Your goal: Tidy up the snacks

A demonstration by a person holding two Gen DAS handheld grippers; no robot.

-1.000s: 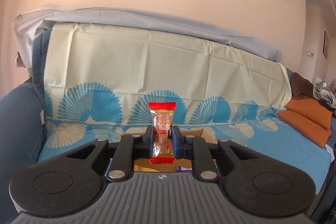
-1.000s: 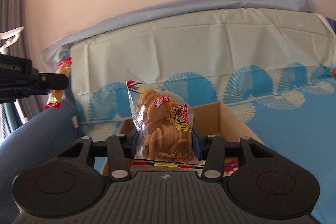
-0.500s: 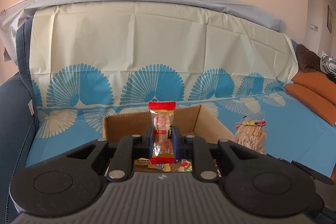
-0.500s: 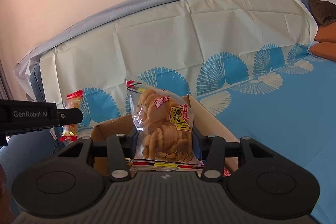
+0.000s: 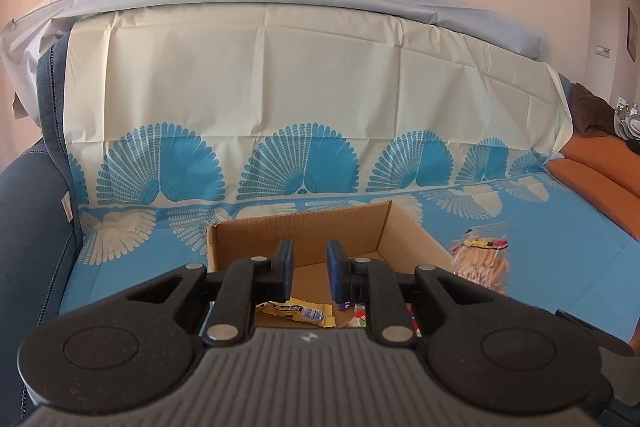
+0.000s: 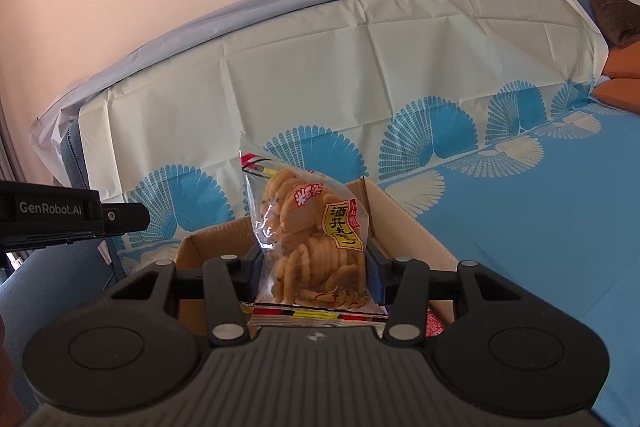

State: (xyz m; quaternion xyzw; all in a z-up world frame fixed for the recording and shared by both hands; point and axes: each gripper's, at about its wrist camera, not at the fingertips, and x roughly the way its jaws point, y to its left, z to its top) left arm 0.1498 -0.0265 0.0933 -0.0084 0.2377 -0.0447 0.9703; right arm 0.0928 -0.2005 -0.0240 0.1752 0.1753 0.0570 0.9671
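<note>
My left gripper [image 5: 310, 269] is open and empty above the open cardboard box [image 5: 304, 229] on the sofa seat. Several wrapped snacks [image 5: 294, 311] lie on the box floor below it. My right gripper [image 6: 314, 267] is shut on a clear bag of round crackers [image 6: 310, 235] with a yellow label, held upright over the same box [image 6: 404, 227]. That bag also shows in the left wrist view [image 5: 482, 261] at the right of the box. The left gripper's side shows in the right wrist view [image 6: 68, 217], at the left.
The sofa is draped with a cream and blue fan-print cloth [image 5: 280, 99]. A dark blue armrest [image 5: 28, 227] stands at the left. Orange cushions [image 5: 600, 167] lie at the far right. A pink wall rises behind.
My left gripper has opened and the small red-ended snack it held is gone from between its fingers. Both grippers have tilted down over the box. The right gripper still holds the cracker bag.
</note>
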